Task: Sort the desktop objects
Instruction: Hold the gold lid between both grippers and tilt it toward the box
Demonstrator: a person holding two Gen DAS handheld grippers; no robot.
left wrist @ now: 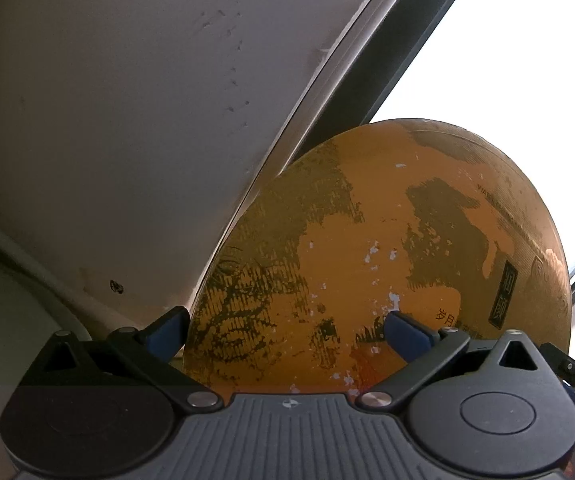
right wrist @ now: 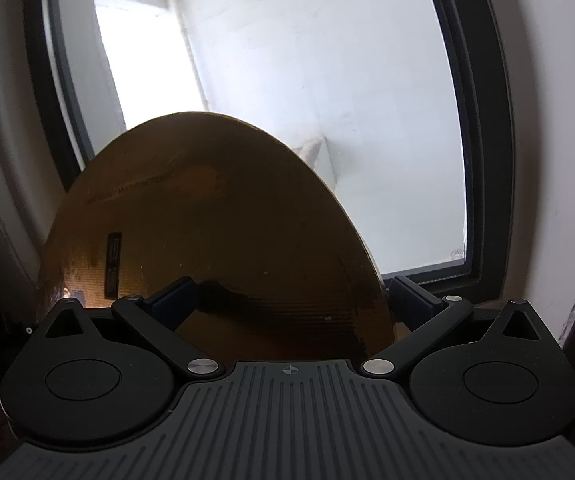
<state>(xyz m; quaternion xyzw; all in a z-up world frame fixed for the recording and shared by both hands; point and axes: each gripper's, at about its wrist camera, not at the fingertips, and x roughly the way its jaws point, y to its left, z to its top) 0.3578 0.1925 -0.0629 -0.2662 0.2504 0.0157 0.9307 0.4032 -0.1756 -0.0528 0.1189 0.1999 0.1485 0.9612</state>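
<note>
While both tongs grip the round orange tin (left wrist: 367, 264), sorting looks mid-carry.
Left tongs (left wrist: 287, 332) and right tongs (right wrist: 291, 300) clamp it, raised toward the window (right wrist: 327, 100) at twelve o'clock; I see no surface, placement remains.

Round box (left wrist: 367, 260): orange printed finish, chipped; glossy
</note>
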